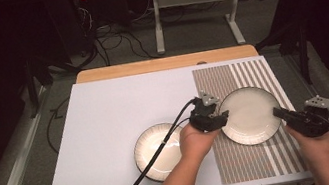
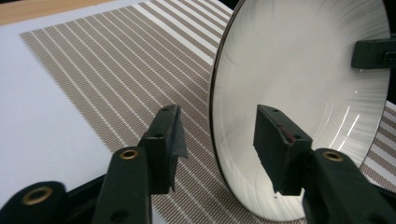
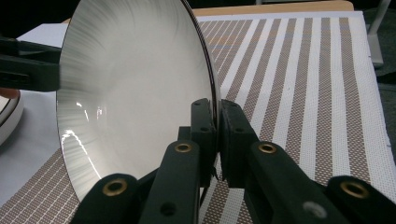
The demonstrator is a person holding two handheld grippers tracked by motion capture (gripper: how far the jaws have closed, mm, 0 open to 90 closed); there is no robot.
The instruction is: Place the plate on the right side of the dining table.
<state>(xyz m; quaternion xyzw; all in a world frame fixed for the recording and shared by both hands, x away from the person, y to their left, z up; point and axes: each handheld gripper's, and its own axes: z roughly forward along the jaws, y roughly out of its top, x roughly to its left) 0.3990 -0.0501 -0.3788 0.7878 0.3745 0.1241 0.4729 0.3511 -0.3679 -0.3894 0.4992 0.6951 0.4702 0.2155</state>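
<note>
Held plate (image 1: pixel 250 114): white, dark-rimmed, over the striped placemat (image 1: pixel 214 81) at the table's right half; in the high view it lies between the two grippers.
Right gripper (image 1: pixel 277 112): jaws pinched together on the plate's right rim, one pad on the inner face, one on the underside, seen close in the right gripper view (image 3: pixel 217 135).
Left gripper (image 1: pixel 222 115): at the plate's left rim; in the left gripper view (image 2: pixel 217 135) its jaws stand apart with the rim between them, a gap showing on both sides, neither pad pressing.
Left hand (image 1: pixel 197 140): wrapped round the left gripper body, cable trailing toward the table's near edge.
Second plate (image 1: pixel 154 150): same pattern, flat on the white table cover (image 1: pixel 102 128), just left of the placemat, partly under the left hand.
Placemat: brown-and-white stripes, lying flat.
Table edge (image 1: pixel 148 66): bare wood along the far side.
</note>
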